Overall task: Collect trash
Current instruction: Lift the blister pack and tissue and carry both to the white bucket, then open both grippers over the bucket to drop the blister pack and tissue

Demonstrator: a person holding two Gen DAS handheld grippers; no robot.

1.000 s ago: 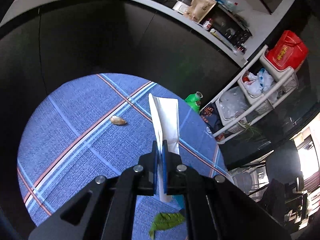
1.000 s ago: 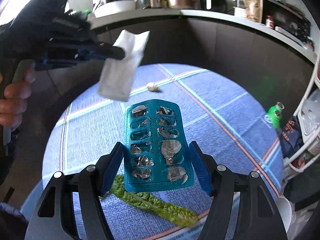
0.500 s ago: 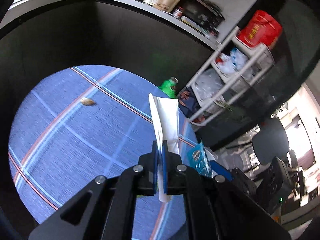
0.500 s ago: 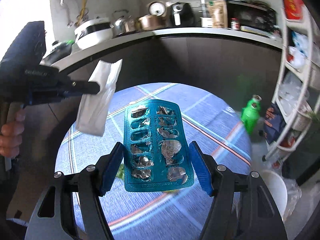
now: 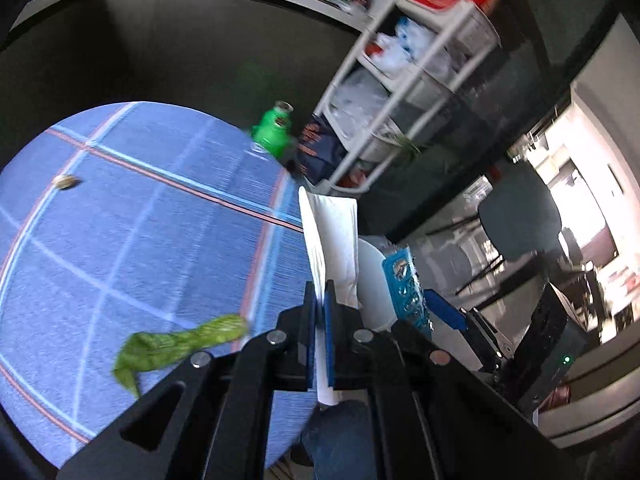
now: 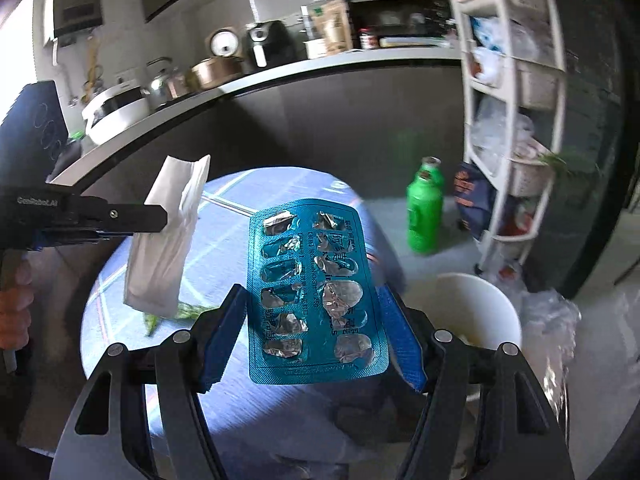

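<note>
Blue pads of the left gripper (image 5: 319,320) are clamped tight on a folded white paper napkin (image 5: 332,240), which sticks up from the jaws; from the right wrist view the same napkin (image 6: 168,236) hangs beside the left tool, whose handle a hand (image 6: 14,312) grips. The right gripper (image 6: 312,344) squeezes a teal blister pack (image 6: 316,288) of emptied foil pockets by its two long edges. Below lies a round table under a blue striped cloth (image 5: 132,236), with a green lettuce leaf (image 5: 176,346) and a small nutshell-like scrap (image 5: 66,181) on it. Beyond the table's edge a white bin (image 6: 476,312) stands on the floor, near a green bottle (image 6: 425,208) and a white shelf rack (image 6: 516,120).
</note>
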